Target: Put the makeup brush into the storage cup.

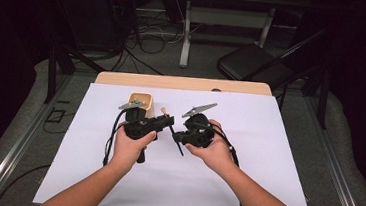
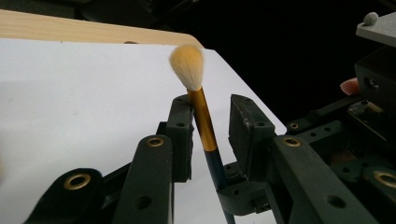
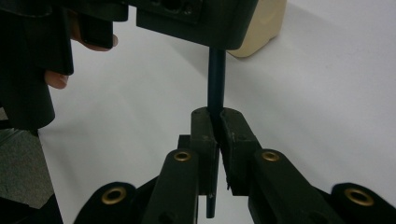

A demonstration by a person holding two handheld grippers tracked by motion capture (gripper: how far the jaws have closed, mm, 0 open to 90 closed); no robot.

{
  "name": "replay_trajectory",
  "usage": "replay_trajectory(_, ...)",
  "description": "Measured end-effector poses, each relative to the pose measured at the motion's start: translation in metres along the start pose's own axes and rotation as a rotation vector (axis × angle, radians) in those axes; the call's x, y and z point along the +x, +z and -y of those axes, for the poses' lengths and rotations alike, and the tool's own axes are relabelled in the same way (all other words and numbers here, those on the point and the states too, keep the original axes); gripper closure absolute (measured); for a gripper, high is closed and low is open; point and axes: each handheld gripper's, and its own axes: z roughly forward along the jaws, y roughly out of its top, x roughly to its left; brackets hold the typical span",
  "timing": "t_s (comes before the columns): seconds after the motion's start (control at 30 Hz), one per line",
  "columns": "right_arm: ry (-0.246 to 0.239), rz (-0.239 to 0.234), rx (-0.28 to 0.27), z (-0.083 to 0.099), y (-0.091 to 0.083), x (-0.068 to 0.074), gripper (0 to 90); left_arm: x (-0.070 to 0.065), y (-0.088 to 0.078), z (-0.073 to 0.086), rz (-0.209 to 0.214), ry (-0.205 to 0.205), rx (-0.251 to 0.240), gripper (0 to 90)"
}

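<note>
A brush with a cream bristle head, a gold ferrule and a dark handle (image 1: 165,112) is held up between my two hands over the white sheet (image 1: 247,154). In the right gripper view my right gripper (image 3: 216,123) is shut on the dark handle (image 3: 216,79). In the left gripper view the brush (image 2: 204,116) stands between the jaws of my left gripper (image 2: 214,119); its ferrule leans on one pad, and a gap shows to the other. From above, the left gripper (image 1: 166,124) and right gripper (image 1: 178,135) nearly meet.
A beige cup (image 1: 140,104) stands on the sheet just behind my left hand and shows at the top of the right gripper view (image 3: 261,28). The wooden table edge (image 1: 182,83) runs along the back. A black chair (image 1: 254,64) stands on the floor beyond.
</note>
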Motion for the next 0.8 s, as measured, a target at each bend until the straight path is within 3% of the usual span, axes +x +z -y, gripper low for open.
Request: replay_trajectory(0.8, -0.002, -0.007, 0.016, 0.0022, 0.0037, 0.0013, 83.8, 0.0042, -0.0007, 0.0026, 0.007, -0.089, 0.014, 81.2)
